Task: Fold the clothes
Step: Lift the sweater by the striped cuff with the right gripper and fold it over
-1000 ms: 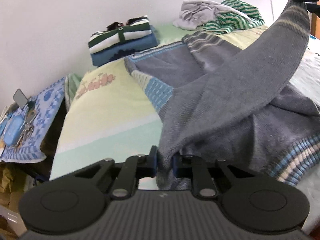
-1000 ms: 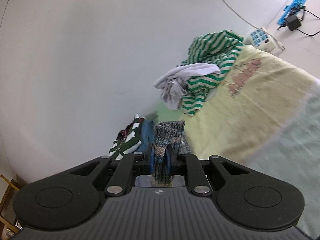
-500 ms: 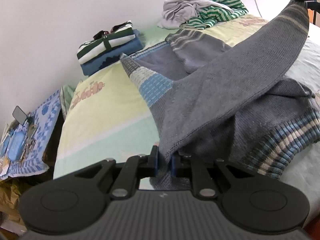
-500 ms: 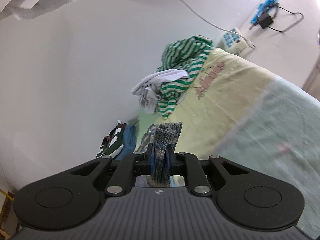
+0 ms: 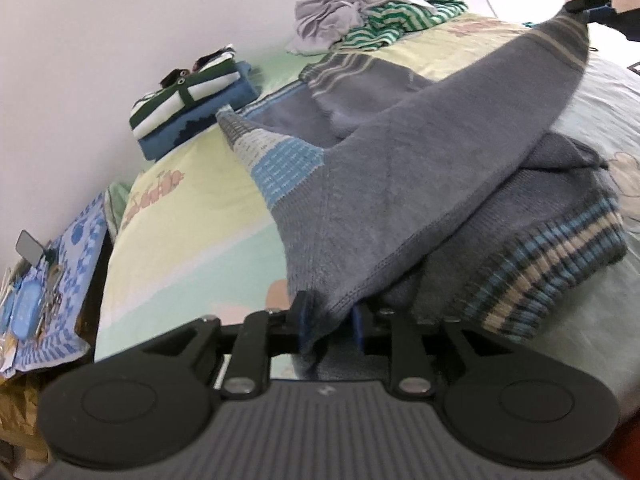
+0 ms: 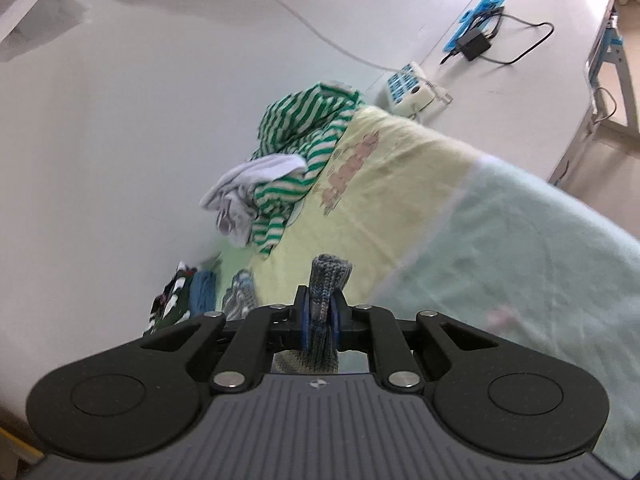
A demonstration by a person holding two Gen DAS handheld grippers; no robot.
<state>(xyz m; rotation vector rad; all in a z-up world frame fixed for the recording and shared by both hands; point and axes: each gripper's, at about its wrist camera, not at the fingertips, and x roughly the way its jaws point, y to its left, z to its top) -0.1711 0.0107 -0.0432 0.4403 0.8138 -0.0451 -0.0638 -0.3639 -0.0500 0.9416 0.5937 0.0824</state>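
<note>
A grey knit sweater [image 5: 400, 168] with blue and cream striped bands lies half folded on the bed [image 5: 192, 240]. Its sleeve [image 5: 552, 64] stretches up to the top right of the left wrist view, where my right gripper [image 5: 586, 4] holds the cuff. In the right wrist view that gripper [image 6: 320, 312] is shut on the striped cuff [image 6: 330, 272]. My left gripper [image 5: 330, 316] sits low at the sweater's near edge. Its jaws are opening, and the fabric edge hangs loosely between the pads.
A folded stack of clothes [image 5: 192, 96] sits by the wall. A heap of green-striped and grey garments [image 5: 372, 12] lies at the bed's far end. A blue patterned cloth with small items [image 5: 44, 280] is at the left. A power strip and cables [image 6: 416, 88] hang on the wall.
The left jaws have spread apart, loosening the sweater edge they pinched before. The right gripper has carried the cuff lower and sideways over the bed.
</note>
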